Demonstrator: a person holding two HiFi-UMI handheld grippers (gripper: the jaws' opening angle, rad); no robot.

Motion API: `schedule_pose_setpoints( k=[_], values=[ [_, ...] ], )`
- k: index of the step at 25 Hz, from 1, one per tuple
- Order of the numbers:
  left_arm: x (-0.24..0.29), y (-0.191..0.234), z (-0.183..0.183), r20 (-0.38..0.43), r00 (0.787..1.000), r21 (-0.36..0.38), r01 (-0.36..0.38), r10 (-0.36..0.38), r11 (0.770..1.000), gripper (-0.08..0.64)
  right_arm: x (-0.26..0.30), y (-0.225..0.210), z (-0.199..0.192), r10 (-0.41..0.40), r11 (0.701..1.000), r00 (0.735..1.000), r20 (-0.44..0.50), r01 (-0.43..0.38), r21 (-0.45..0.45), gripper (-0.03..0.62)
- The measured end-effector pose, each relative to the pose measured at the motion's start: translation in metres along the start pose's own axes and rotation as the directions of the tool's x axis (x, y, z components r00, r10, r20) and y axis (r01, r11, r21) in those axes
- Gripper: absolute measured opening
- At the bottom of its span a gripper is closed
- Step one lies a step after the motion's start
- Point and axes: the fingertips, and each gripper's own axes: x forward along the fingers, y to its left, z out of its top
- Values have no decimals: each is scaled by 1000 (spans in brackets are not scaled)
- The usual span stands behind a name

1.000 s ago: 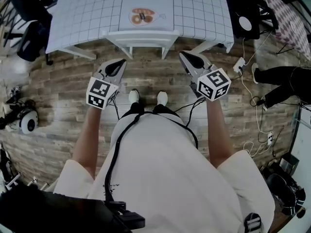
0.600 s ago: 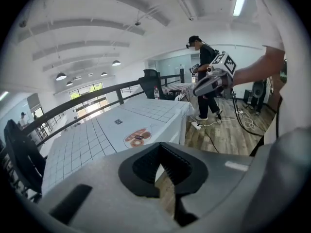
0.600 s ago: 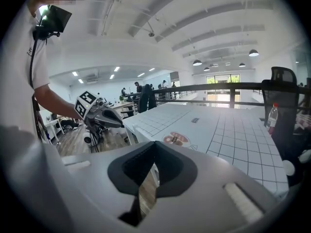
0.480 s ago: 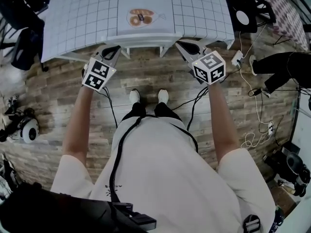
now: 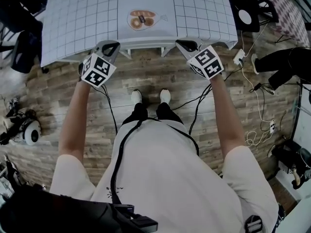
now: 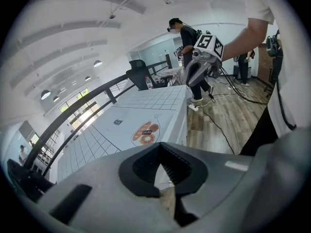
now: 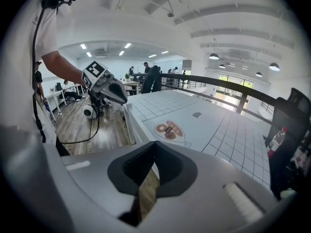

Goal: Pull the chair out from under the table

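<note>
"White chair [image 5: 146, 42]: where was it, pls?"
"Pushed in under the table [image 5: 77, 28], near edge, centre. Only the top rail of its back & bits of leg showed in the head view."
"And the tongs?"
"Left gripper [image 5: 109, 46] & right gripper [image 5: 187, 46] were both pinched shut, nothing between the jaws, one tip at each end of the rail. Touching or just beside, couldn't tell."
"How would it handle?"
"Looked rigid & prob. light-ish, painted wood or sim. The smooth rail could slip from the pads, and the legs might drag on the plank floor [image 5: 58, 91]. Best hold, imo, was the back rail near both corners: jaws opened first, then an even pull so it didn't twist."
</note>
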Motion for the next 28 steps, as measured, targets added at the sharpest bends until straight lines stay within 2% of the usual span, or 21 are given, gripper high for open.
schedule_pose_setpoints(
  k=[2, 7, 9, 12, 15, 21, 25, 28],
  values=[
    [5, 2, -6, -34, 999, 36, 9, -8, 999, 15, 7, -3, -3, -2, 999, 999, -32, 1, -47, 9],
    [15, 5, -17, -93, 996, 108, 26, -16, 994, 94, 24, -8, -16, 5, 983, 989, -149, -32, -180, 88],
    [20, 6, -21, -123, 992, 134, 47, -30, 990, 151, 31, -11, -19, 0, 969, 982, -189, -47, -242, 144],
    [27, 4, -31, -174, 983, 175, 93, -62, 980, 240, 40, -13, -23, 8, 940, 968, -253, -93, -328, 159],
    [35, 3, -39, -221, 971, 200, 137, -92, 970, 296, 49, -13, -29, 34, 906, 942, -335, -170, -388, 189],
    [49, 7, -54, -305, 941, 232, 223, -147, 947, 307, 67, -15, -36, 88, 857, 891, -446, -295, -422, 198],
    [58, 10, -63, -346, 923, 243, 264, -171, 933, 239, 78, -17, -42, 106, 841, 863, -495, -343, -418, 196],
    [63, 12, -71, -375, 908, 238, 292, -190, 927, 233, 84, -18, -50, 113, 831, 842, -528, -371, -413, 195]
  ],
)
